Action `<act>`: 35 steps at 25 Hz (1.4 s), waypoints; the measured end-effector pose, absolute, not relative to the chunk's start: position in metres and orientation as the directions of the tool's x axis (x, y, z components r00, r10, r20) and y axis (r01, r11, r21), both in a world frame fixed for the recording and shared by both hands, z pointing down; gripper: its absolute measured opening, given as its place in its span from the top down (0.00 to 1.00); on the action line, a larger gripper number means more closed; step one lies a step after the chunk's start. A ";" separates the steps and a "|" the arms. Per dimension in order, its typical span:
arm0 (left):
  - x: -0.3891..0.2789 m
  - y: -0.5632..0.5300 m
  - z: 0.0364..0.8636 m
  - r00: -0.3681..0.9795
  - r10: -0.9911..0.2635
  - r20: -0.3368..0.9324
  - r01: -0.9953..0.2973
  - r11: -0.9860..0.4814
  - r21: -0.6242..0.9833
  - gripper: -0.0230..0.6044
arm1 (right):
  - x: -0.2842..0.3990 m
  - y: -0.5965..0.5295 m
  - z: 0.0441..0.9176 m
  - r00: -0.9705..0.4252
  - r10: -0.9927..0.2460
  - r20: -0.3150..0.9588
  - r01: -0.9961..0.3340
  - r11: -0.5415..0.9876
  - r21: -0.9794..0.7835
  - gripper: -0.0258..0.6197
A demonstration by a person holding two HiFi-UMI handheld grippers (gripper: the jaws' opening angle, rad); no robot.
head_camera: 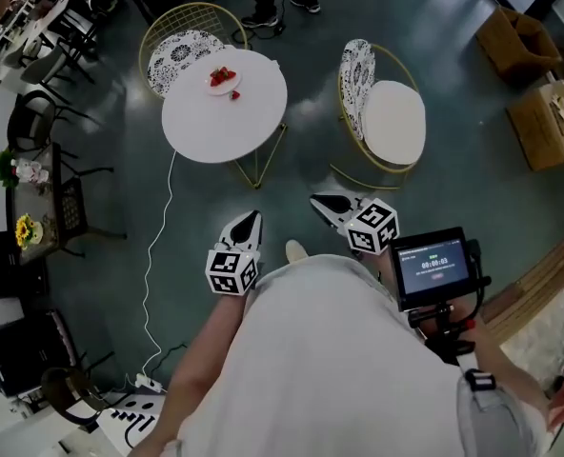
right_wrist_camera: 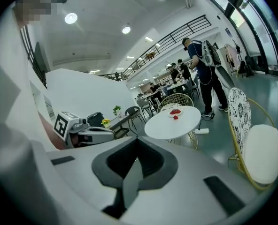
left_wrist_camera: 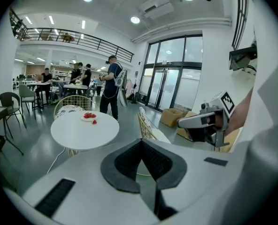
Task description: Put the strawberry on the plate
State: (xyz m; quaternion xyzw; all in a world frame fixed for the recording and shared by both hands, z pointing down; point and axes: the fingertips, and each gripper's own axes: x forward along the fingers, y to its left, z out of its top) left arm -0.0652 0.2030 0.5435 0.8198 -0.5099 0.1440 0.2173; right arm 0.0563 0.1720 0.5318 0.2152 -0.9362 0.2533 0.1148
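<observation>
A round white table (head_camera: 215,127) stands a few steps ahead on the dark floor. Near its far edge lies a small white plate (head_camera: 223,79) with strawberries on it, and one loose strawberry (head_camera: 234,94) sits on the tabletop just beside the plate. In the gripper views the plate (left_wrist_camera: 88,116) (right_wrist_camera: 175,111) and the loose strawberry (left_wrist_camera: 94,122) (right_wrist_camera: 175,117) look small and far off. My left gripper (head_camera: 253,216) and right gripper (head_camera: 316,201) are held close to my body, well short of the table. Both are shut with nothing between the jaws.
Two gold wire chairs flank the table, one behind it (head_camera: 182,41) and one to the right (head_camera: 382,117). A white cable (head_camera: 158,246) runs over the floor on the left. Cardboard boxes (head_camera: 539,112) stand at the right. A person (left_wrist_camera: 111,86) stands beyond the table.
</observation>
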 end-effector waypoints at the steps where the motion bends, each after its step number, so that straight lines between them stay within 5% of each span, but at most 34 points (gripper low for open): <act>1: -0.066 0.202 0.541 0.441 -0.773 0.456 -0.897 -0.388 0.211 0.96 | 0.055 0.171 0.528 -0.880 -0.347 0.324 -0.463 0.779 -0.423 0.95; 26: -0.137 0.170 0.540 0.411 -0.805 0.429 -0.910 -0.333 0.247 0.95 | -0.004 0.118 0.532 -0.856 -0.329 0.398 -0.481 0.788 -0.384 0.95; 35: -0.145 0.129 0.581 0.353 -0.785 0.509 -0.930 -0.233 0.285 0.95 | -0.013 0.065 0.563 -0.879 -0.252 0.405 -0.427 0.794 -0.432 0.95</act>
